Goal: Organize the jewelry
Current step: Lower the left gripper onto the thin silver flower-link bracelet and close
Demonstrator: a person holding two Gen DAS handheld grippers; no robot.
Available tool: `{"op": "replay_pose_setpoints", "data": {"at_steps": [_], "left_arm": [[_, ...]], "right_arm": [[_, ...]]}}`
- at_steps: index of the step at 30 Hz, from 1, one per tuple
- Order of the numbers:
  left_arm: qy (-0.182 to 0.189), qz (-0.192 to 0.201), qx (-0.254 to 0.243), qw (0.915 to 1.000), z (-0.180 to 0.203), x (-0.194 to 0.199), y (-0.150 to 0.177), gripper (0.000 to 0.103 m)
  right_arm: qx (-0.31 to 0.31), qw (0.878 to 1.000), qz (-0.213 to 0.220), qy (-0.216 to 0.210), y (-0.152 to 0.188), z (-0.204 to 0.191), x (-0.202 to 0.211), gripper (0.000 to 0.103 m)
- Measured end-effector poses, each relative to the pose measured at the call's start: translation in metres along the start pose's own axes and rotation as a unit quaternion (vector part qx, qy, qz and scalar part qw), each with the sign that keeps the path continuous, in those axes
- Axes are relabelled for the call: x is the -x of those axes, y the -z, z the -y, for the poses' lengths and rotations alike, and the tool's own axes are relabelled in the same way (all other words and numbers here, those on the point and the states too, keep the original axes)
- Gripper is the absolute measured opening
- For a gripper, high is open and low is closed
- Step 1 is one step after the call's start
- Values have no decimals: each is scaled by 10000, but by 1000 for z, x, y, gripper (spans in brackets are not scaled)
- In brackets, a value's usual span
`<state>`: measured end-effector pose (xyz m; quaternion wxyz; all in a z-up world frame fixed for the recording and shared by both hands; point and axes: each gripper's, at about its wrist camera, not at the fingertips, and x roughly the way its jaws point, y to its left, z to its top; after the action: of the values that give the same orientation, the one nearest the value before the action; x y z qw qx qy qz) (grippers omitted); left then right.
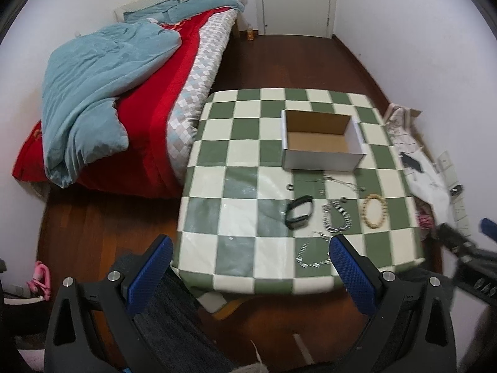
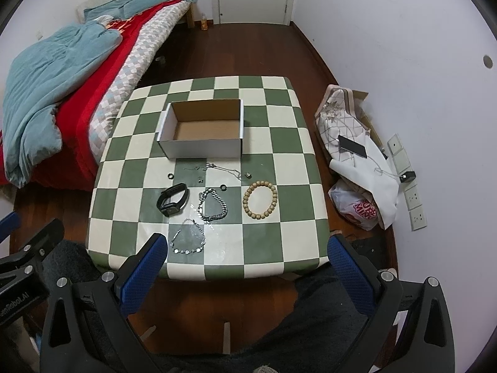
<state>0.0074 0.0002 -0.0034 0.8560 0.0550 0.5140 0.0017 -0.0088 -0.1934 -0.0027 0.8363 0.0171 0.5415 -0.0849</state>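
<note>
Nothing is sorted yet: both tools, left [image 1: 251, 250] and right [image 2: 245, 248], gape wide and empty; the jewelry lies on the worktop [image 2: 273, 248] before the empty cardboard box [image 2: 202, 149], so next comes picking one piece, perhaps the wooden bead bracelet [image 2: 260, 199]

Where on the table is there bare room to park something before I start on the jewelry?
Free: the squares left of the box and watch, the right side past the bead bracelet, and the strip behind the box. Crowded: between the box's front wall and the near edge, where the chains lie.
</note>
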Motion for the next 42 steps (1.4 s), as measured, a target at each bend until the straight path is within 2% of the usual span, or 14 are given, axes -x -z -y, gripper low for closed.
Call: {"op": "replay_pose_setpoints", "data": {"at_steps": [6, 10, 14, 15, 22, 27, 30, 33, 34, 35, 36, 37, 38, 42], "left_arm": [[-585, -161, -462, 9971, 18, -64, 7, 103], [-655, -518, -843, 9929, 38, -111, 16, 103], [-574, -973, -1220, 9861, 65, -159, 28, 103], [-557, -1026, -1270, 9850, 70, -166, 30, 103], [-21, -1730, -1361, 9755, 88, -210, 54, 102], [224, -1766, -1606, 9708, 106, -218, 69, 102], [386, -1574, -1496, 9754, 106, -216, 65, 98], [629, -1416, -1513, 9763, 108, -211, 65, 80], [751, -1365, -1533, 9758, 110, -209, 65, 67], [851, -1343, -1530, 9754, 111, -207, 66, 48], [1048, -1321, -1523, 9738, 112, -204, 67, 38], [1025, -1264, -1575, 9740, 114, -202, 67, 17], [1074, -1227, -1682, 9722, 117, -201, 67, 6], [1183, -1227, -1644, 9716, 111, -200, 65, 5]], "right_arm": [[-273, 9992, -249, 141, -7, 23, -45, 103], [-440, 9978, -481, 140, -5, 38, -89, 102], [-528, 9952, -817, 68, 1, 46, -136, 77], [-567, 9943, -897, 90, 3, 48, -148, 75], [-942, 9879, -1224, 107, 14, 68, -196, 74], [-1156, 9841, -1342, 107, 16, 82, -210, 74], [-1247, 9820, -1412, 118, 18, 87, -218, 74], [-1283, 9811, -1441, 131, 20, 90, -224, 74], [-1293, 9808, -1453, 127, 20, 90, -226, 74], [-1307, 9805, -1461, 119, 21, 91, -228, 74], [-1316, 9803, -1468, 118, 21, 91, -230, 74], [-1319, 9801, -1477, 122, 21, 91, -232, 74], [-1329, 9799, -1482, 114, 21, 92, -233, 74], [-1354, 9794, -1498, 93, 21, 92, -239, 74]]}}
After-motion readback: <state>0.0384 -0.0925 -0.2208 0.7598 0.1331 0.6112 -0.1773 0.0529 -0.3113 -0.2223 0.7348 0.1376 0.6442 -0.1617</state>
